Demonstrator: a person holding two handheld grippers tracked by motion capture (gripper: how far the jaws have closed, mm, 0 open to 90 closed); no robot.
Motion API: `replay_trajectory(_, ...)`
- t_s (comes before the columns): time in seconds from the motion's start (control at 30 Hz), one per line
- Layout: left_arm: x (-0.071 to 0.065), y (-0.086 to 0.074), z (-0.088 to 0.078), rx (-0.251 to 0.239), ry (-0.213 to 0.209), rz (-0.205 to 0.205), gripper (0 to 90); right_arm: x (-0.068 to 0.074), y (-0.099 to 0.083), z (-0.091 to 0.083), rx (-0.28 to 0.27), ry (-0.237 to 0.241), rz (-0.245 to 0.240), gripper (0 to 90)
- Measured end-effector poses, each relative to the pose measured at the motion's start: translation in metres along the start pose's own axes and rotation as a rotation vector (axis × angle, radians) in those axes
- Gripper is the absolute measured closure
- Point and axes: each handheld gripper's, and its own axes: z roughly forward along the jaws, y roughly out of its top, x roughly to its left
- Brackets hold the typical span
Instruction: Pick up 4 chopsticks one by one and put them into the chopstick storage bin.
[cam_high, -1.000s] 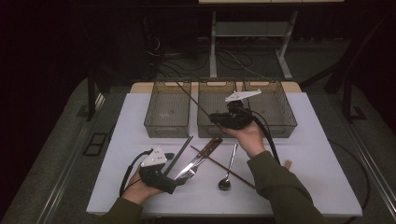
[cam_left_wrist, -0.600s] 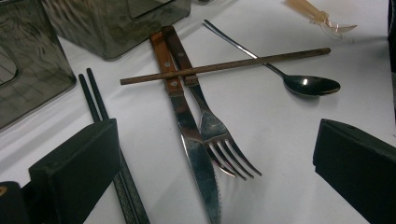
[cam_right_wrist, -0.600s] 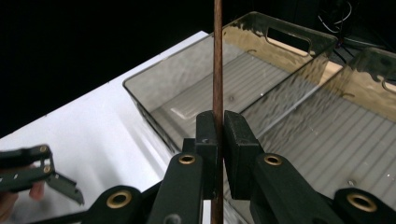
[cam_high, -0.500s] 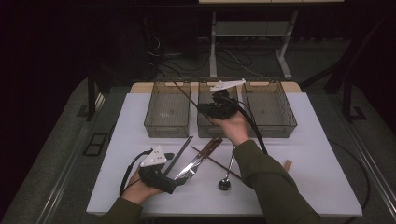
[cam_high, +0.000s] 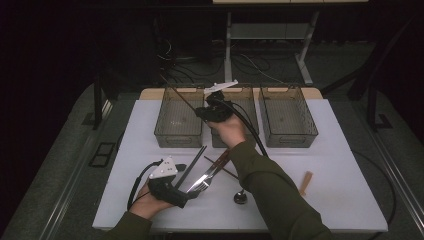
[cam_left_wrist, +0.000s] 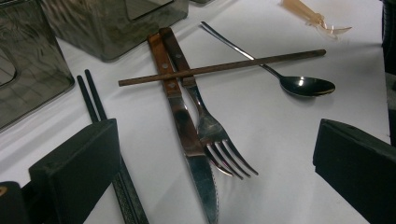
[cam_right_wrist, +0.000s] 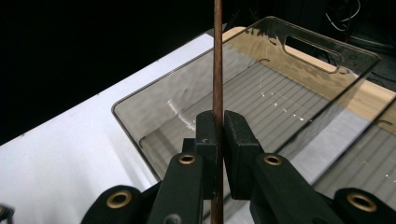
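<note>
My right gripper (cam_right_wrist: 218, 126) is shut on a thin brown chopstick (cam_right_wrist: 217, 70), which stands up between its pads above the left clear bin (cam_right_wrist: 140, 126). In the high view this right gripper (cam_high: 204, 113) hovers between the left bin (cam_high: 179, 136) and the middle bin (cam_high: 248, 106), with the chopstick (cam_high: 179, 95) slanting up and to the left. My left gripper (cam_high: 185, 194) rests near the table's front, open. Its wide jaws frame a knife (cam_left_wrist: 187, 135) and a fork (cam_left_wrist: 212, 135), touching neither. A second brown chopstick (cam_left_wrist: 224, 66) lies across both handles.
A spoon (cam_left_wrist: 306, 86) lies right of the fork. A pair of black chopsticks (cam_left_wrist: 91, 93) runs beside my left jaw. A third clear bin (cam_high: 290, 137) stands at the back right. A tan piece (cam_high: 305, 182) lies on the white table (cam_high: 340, 165) at the right.
My right gripper has carried the brown chopstick leftward, from over the gap between the middle and right bins to the left bin's side. The left gripper has stayed put.
</note>
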Motion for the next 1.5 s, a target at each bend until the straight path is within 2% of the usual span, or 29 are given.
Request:
replay_trajectory(0.3,0.000,0.000,-0.001,0.001,-0.004,-0.003,0.2,0.004,0.008,0.026,0.006,-0.005,0.012,84.1)
replay_trajectory(0.5,-0.001,0.000,0.000,0.006,-0.011,0.002,0.2,0.004,0.005,0.046,0.044,-0.022,0.034,84.1)
replay_trajectory(0.67,-0.001,0.000,0.000,0.003,-0.012,0.003,0.2,0.007,0.003,0.059,0.073,-0.028,0.025,84.1)
replay_trajectory(0.93,-0.001,0.000,0.001,0.012,-0.020,0.004,0.2,0.010,-0.002,0.070,0.114,-0.051,0.018,84.1)
replay_trajectory(1.17,-0.001,0.000,0.001,0.013,-0.020,0.003,0.2,0.011,-0.007,0.076,0.139,-0.061,0.030,83.7)
replay_trajectory(1.2,-0.001,0.000,0.001,0.013,-0.021,0.003,0.2,0.011,-0.007,0.077,0.145,-0.063,0.026,82.5)
replay_trajectory(1.23,-0.001,0.000,0.001,0.013,-0.021,0.005,0.2,0.011,-0.008,0.078,0.151,-0.068,0.021,74.3)
replay_trajectory(1.27,-0.001,0.000,0.001,0.012,-0.022,0.005,0.2,0.011,-0.008,0.078,0.150,-0.083,0.011,70.3)
replay_trajectory(1.3,-0.001,0.000,0.001,0.012,-0.021,0.004,0.2,0.012,-0.008,0.077,0.151,-0.077,0.008,67.1)
replay_trajectory(1.5,-0.001,0.000,0.001,0.016,-0.021,0.003,0.2,0.010,-0.005,0.074,0.139,-0.067,0.012,53.0)
